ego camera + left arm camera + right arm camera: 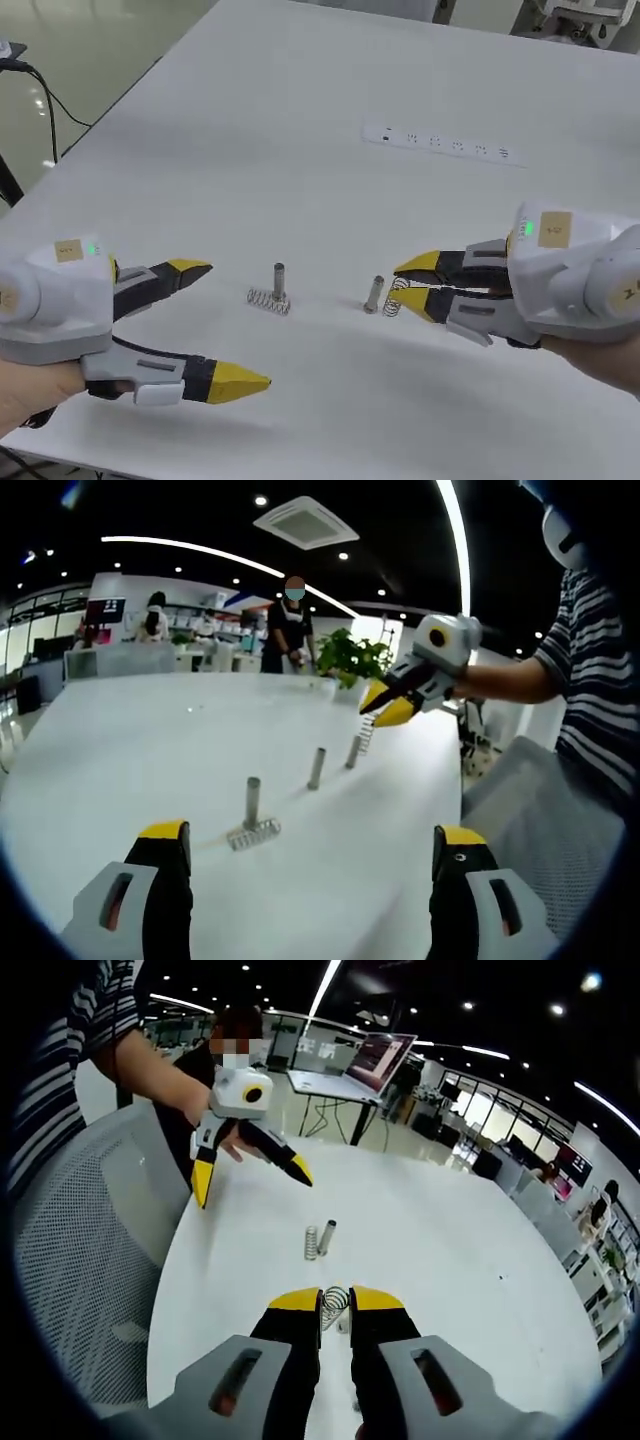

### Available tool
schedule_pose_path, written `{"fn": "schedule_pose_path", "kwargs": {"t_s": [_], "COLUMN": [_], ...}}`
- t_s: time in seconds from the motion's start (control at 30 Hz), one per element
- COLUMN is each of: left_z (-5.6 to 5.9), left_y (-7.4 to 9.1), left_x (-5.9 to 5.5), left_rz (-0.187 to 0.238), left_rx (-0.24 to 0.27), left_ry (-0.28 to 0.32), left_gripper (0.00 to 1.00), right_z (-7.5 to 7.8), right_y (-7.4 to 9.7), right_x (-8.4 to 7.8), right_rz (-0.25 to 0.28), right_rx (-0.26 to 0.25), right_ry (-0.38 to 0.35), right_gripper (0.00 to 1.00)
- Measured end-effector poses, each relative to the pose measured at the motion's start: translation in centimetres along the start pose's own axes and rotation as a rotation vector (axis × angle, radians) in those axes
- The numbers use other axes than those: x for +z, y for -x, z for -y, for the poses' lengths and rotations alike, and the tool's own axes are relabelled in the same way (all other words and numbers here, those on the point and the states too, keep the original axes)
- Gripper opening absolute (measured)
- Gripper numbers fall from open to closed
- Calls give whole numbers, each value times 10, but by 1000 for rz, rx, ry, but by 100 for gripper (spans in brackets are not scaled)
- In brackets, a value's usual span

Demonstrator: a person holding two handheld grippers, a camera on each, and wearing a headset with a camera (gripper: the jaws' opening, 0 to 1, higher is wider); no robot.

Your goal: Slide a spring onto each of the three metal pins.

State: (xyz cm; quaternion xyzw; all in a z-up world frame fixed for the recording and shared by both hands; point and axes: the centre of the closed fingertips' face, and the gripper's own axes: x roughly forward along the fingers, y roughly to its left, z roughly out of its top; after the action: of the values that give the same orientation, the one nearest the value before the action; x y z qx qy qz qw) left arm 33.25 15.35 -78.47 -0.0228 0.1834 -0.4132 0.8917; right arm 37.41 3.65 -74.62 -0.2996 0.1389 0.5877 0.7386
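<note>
- Spring [336,1303], a short coil of bright wire, is pinched between the yellow tips of my right claw [405,283]. The claw stands narrow around it, just above the white desk [300,150].
- My left claw [225,325] hangs wide and empty, well apart from the right.
- In the left gripper view three metal pins stand in a row: near pin [252,802], middle pin [317,768] and far pin [354,752]. The held coil is just beside the far one.
- A second spring [268,300] lies on its side at the near pin's foot.
- I judge no pin wears a coil yet.
- To do this step well, I should point the coil's open end down and centre it over the pin's top. Then I lower straight and loosen only once it is threaded.
- The coil looks thin and light, so a hard pinch may squash it, and an early release may send it rolling.
</note>
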Motion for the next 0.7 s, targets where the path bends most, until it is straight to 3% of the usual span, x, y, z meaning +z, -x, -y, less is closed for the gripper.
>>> {"fn": "schedule_pose_path", "kwargs": {"t_s": [0.47, 0.7], "left_z": [-1, -2], "left_y": [2, 3], "left_x": [1, 0], "left_rz": [1, -4], "left_rx": [9, 12], "left_ry": [3, 1], "left_gripper": [98, 98], "right_z": [33, 40], "right_y": [-7, -15], "right_x": [7, 3], "right_rz": [21, 10], "right_rx": [-74, -91], "right_ry": [-36, -73], "right_gripper": [7, 7]}}
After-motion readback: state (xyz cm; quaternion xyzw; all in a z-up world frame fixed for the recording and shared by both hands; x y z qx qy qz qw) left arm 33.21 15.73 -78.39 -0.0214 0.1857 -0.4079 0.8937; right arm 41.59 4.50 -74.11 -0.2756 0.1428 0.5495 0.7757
